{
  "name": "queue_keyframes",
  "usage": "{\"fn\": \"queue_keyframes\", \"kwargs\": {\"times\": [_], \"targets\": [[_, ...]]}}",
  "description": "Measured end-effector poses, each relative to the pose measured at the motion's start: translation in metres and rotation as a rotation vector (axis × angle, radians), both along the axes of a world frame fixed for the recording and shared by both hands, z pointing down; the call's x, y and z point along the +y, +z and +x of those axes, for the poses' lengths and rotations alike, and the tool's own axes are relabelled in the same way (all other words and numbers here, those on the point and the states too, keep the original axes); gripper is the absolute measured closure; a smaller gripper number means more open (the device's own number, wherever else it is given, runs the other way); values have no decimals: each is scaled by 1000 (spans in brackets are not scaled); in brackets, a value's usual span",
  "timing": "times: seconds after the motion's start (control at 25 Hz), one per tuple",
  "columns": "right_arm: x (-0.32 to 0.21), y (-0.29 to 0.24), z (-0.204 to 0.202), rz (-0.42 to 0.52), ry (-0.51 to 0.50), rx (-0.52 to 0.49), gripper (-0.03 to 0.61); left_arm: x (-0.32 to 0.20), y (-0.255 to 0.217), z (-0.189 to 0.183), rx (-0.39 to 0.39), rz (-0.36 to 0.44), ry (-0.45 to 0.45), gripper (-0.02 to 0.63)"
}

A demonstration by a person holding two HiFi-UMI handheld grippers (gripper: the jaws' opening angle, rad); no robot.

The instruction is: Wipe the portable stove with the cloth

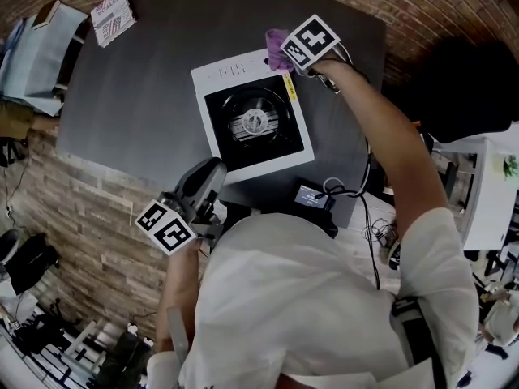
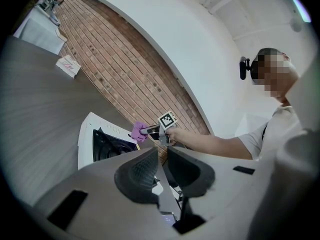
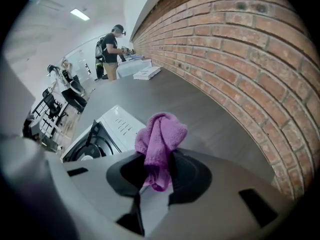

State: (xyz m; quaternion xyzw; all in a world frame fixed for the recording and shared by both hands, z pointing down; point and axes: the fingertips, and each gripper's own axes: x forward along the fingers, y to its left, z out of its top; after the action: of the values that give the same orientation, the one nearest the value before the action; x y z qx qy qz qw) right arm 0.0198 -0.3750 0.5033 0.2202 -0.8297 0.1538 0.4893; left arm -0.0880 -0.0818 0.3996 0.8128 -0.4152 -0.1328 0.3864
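Two tongs: right tongs (image 3: 157, 166) pinching purple cloth (image 3: 160, 136) by stove (image 1: 212, 87) far corner; left tongs (image 2: 162, 159) narrowly parted, empty.

In the head view, the marker cube (image 1: 309, 42) on the right gripper (image 1: 284, 53) covers its jaws, most of the purple cloth (image 1: 276, 37) and the far right corner of the portable stove (image 1: 254, 122). The person's shirt (image 1: 300, 298) hides the near edge of the table (image 1: 146, 96). Print on the booklet (image 1: 111, 17) at the far left is too small to read.

The head view looks steeply down on the dark grey table (image 1: 138, 96) and the white square portable stove (image 1: 235, 78). The left gripper view sits low at the near edge and faces across the stove to the red brick wall (image 2: 125, 79). The right gripper view looks along that wall, close over the stove's far corner.
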Motion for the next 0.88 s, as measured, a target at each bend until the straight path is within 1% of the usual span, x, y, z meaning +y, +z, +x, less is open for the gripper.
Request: {"fn": "queue_keyframes", "kwargs": {"times": [0.16, 0.24, 0.32, 0.48, 0.72, 0.88], "targets": [[-14, -6, 13, 18, 127, -68, 474, 0, -2, 2, -2, 7, 2, 548], [-16, -2, 17, -3, 198, -108, 474, 0, -3, 3, -4, 9, 1, 548], [-14, 7, 20, -32, 248, -130, 474, 1, -4, 5, -7, 10, 3, 548], [-5, 22, 28, -49, 260, -114, 474, 3, -5, 4, -11, 9, 2, 548], [10, 25, 34, -21, 228, -105, 475, 4, -4, 4, -13, 14, 5, 548], [19, 27, 46, -13, 251, -126, 476, 4, -6, 6, -16, 20, 12, 548]]}}
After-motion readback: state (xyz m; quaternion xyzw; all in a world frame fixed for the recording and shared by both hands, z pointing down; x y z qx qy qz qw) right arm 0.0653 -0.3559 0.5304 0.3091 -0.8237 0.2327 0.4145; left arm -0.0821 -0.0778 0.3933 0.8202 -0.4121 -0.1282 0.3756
